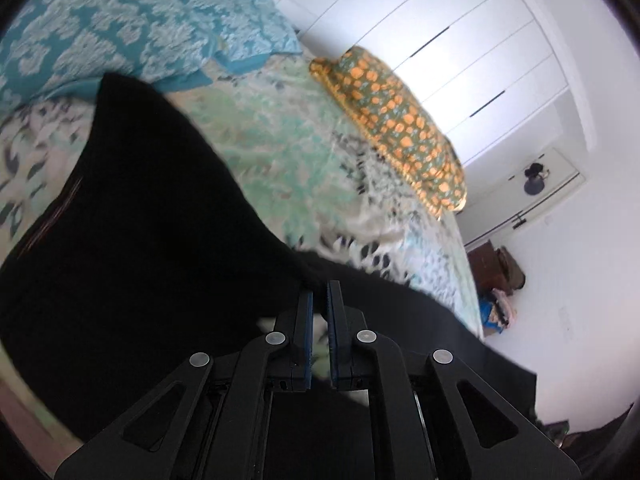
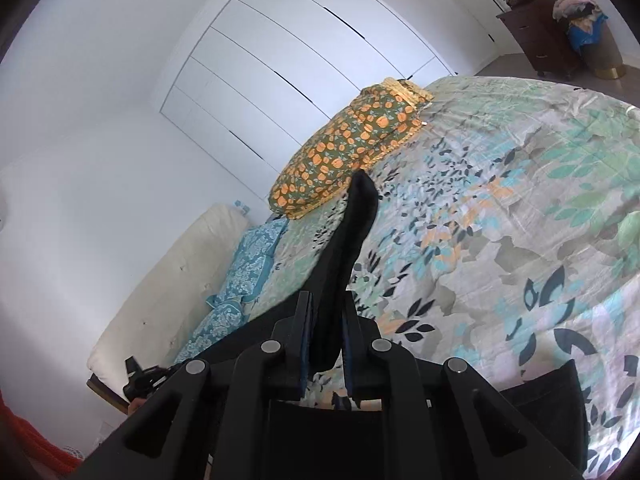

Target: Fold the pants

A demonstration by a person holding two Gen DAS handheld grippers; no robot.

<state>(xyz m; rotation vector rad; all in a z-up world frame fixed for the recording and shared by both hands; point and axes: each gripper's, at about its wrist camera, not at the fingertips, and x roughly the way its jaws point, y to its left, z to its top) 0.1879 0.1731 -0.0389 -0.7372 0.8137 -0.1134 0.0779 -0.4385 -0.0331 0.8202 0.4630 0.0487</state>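
Observation:
The black pants lie over a floral bedspread and stretch across the lower left of the left wrist view. My left gripper is shut, with its tips pinching an edge of the black fabric. In the right wrist view, my right gripper is shut on a thick fold of the pants. That fold rises from between the pads and points toward the pillows. More black cloth hangs at the lower right.
An orange-and-green patterned pillow lies at the far side of the bed near white wardrobe doors. Blue patterned pillows rest by a cream headboard. A dark dresser with piled clothes stands past the bed's foot.

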